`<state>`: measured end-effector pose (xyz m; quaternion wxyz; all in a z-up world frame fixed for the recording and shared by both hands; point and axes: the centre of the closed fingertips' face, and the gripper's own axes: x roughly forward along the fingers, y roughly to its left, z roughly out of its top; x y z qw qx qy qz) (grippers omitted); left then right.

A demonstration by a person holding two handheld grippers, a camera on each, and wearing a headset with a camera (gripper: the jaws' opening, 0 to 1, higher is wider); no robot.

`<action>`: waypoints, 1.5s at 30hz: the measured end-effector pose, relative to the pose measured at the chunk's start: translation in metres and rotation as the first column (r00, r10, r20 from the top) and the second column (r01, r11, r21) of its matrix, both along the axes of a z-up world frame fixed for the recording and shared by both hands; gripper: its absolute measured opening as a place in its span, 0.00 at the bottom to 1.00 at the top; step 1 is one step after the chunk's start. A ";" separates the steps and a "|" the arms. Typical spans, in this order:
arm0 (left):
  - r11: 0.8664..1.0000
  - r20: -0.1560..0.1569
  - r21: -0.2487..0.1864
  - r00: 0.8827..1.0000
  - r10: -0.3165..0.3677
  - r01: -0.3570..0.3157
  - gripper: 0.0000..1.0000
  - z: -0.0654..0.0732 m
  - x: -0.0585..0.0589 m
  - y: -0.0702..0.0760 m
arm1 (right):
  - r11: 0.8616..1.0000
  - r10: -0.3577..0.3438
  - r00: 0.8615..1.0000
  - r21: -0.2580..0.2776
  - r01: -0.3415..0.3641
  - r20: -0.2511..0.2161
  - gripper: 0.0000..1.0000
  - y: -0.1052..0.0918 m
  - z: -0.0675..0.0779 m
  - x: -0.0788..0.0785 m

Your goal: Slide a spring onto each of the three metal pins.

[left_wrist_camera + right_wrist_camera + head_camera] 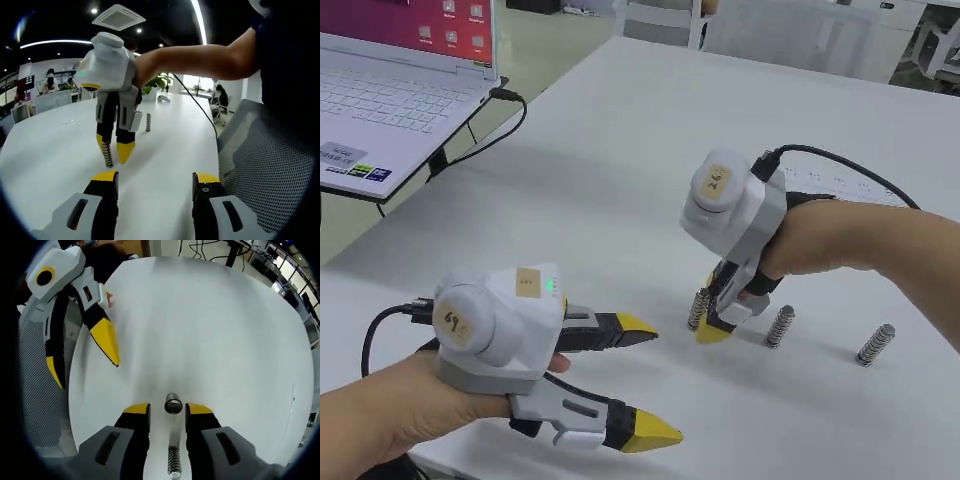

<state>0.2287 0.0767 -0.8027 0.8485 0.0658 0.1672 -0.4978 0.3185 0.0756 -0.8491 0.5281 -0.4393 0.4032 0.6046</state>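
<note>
Head view of a white table (620, 150) with an open laptop (390, 90) at the far left. Near the middle, the right gripper (710, 322) points straight down at the table, held from the right by a person's hand. A short spring (698, 308) stands upright at its tips, its long axis running the same way as the fingers and its lower end on the table.

In the right gripper view the same spring rises between the two yellow-tipped fingers. Coils show low down and a round metal end sits level with the fingertips. A thin strip of table shows on either side, so the fingers look slightly apart, bracketing the spring rather than pinching it. Whether a pin runs through the coils cannot be told.

Just to the right stands a second spring (780, 325), and further right a third spring (875, 345). Both lean a little and neither is touched.

The left gripper (650, 380) hovers at the near left, well apart from the springs. Its fingers are spread wide and point right, holding nothing.

The right gripper is plainly the nearer one. Any grasp or downward slide there would likely run along the vertical axis.
</note>
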 end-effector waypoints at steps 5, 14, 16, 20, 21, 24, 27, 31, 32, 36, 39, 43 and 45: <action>1.000 0.000 0.000 1.000 0.003 -0.003 0.55 0.000 0.001 0.000 | 1.000 -0.011 1.000 0.011 0.011 -0.004 0.26 -0.005 0.002 -0.003; 1.000 -0.001 0.002 1.000 0.002 -0.002 0.55 0.000 0.001 -0.001 | 0.999 -0.026 1.000 0.032 0.027 -0.016 0.24 -0.012 0.004 -0.013; 1.000 -0.002 0.004 1.000 0.002 -0.002 0.55 -0.001 0.000 0.000 | 0.999 -0.031 0.999 0.035 0.032 -0.017 0.24 -0.014 0.003 -0.015; 1.000 -0.005 0.006 1.000 0.001 -0.001 0.55 -0.001 0.000 -0.001 | 0.998 -0.044 0.999 0.050 0.045 -0.024 0.24 -0.017 0.004 -0.020; 1.000 -0.005 0.006 1.000 0.001 -0.001 0.55 -0.002 0.000 0.000 | 0.998 -0.046 0.999 0.051 0.048 -0.024 0.25 -0.018 0.005 -0.021; 1.000 -0.005 0.005 1.000 0.002 -0.002 0.55 -0.002 0.000 0.000 | 0.997 -0.053 0.998 0.059 0.054 -0.022 0.25 -0.022 0.006 -0.024; 1.000 -0.005 0.004 1.000 0.003 -0.003 0.55 -0.002 0.000 0.000 | 0.995 -0.065 0.998 0.072 0.066 -0.019 0.25 -0.025 0.008 -0.028; 1.000 -0.008 0.004 1.000 0.001 -0.001 0.55 -0.002 -0.001 0.000 | 0.993 -0.076 0.997 0.087 0.077 -0.021 0.25 -0.029 0.010 -0.034; 1.000 -0.009 0.003 1.000 -0.001 0.001 0.55 -0.002 -0.001 -0.001 | 0.993 -0.077 0.997 0.088 0.079 -0.021 0.25 -0.030 0.010 -0.035; 1.000 -0.010 0.004 1.000 -0.005 0.005 0.55 -0.002 -0.002 -0.001 | 0.988 -0.104 0.994 0.112 0.106 -0.024 0.25 -0.036 0.011 -0.041; 1.000 -0.011 0.003 1.000 -0.005 0.005 0.55 -0.002 -0.003 -0.001 | 0.984 -0.119 0.992 0.127 0.122 -0.029 0.25 -0.038 0.012 -0.044; 1.000 -0.012 0.002 1.000 -0.008 0.008 0.55 -0.003 -0.003 -0.002 | 0.979 -0.142 0.989 0.141 0.145 -0.030 0.25 -0.046 0.012 -0.047; 1.000 -0.012 0.003 1.000 -0.010 0.010 0.55 -0.003 -0.003 -0.002 | 0.976 -0.154 0.987 0.147 0.157 -0.033 0.25 -0.049 0.012 -0.050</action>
